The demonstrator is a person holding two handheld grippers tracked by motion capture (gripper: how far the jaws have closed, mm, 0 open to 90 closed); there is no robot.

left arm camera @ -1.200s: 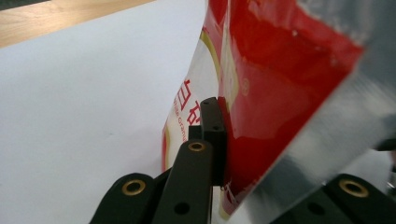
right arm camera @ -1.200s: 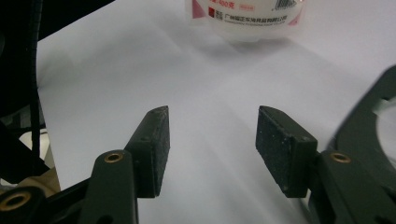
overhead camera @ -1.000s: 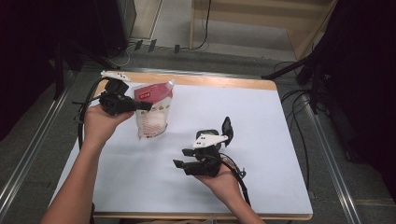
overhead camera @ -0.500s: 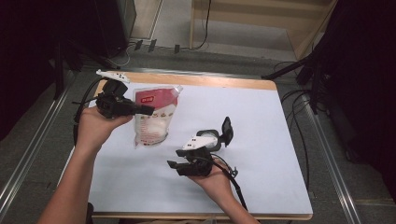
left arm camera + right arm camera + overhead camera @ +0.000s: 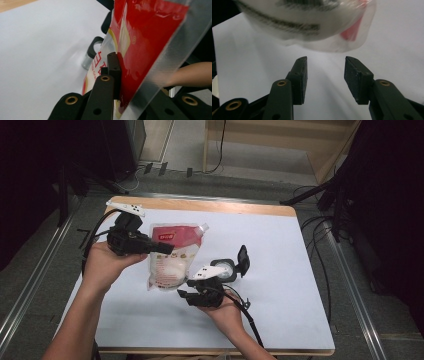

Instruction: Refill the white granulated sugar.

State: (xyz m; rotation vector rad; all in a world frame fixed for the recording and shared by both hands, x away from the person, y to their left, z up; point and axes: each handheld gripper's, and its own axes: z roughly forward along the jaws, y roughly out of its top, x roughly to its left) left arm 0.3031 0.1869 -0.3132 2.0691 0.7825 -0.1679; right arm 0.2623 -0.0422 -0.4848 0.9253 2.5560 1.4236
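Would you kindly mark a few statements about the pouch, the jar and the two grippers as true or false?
1. The left gripper is clamped on the pouch. True.
2. The right gripper grips the pouch's bottom. False: its jaws stand apart with nothing between them, below the pouch; they have just been closing a little.
3. The pouch has a red top and a clear lower part with white contents. True.
4. The jar stands at the table's far left corner. False: it sits near the middle of the white table, beside the right gripper.
5. The jar's lid is flipped open. True.
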